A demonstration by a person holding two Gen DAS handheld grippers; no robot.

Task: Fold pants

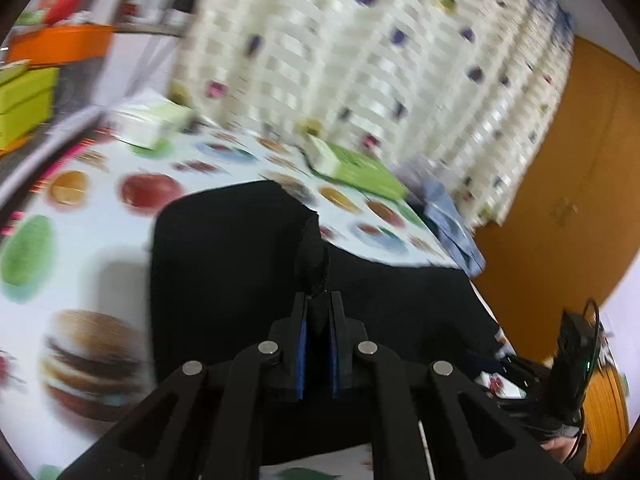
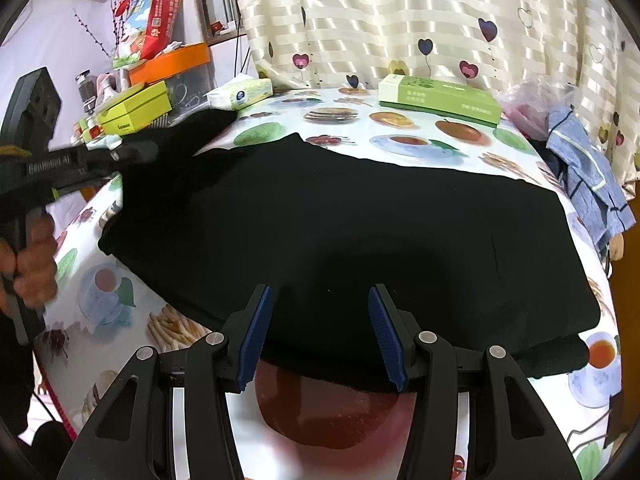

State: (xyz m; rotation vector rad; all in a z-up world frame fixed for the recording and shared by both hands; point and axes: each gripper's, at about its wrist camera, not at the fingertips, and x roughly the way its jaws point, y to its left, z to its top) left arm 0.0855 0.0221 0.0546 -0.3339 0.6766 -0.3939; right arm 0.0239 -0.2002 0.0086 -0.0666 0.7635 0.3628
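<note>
Black pants (image 2: 360, 232) lie spread across the table with the food-print cloth (image 2: 400, 140). My left gripper (image 1: 318, 300) is shut on a bunched fold of the pants (image 1: 240, 264) and lifts it off the table. In the right wrist view the left gripper (image 2: 160, 144) holds that fold up at the pants' left end. My right gripper (image 2: 320, 296) is open and empty, its blue-padded fingers (image 2: 256, 328) hovering over the near edge of the pants.
A green box (image 2: 440, 100) and a tissue pack (image 2: 240, 94) sit at the table's far edge by a heart-print curtain (image 2: 400, 12). Blue clothing (image 2: 584, 168) hangs off the right side. Boxes and clutter (image 2: 136, 104) stand at the far left.
</note>
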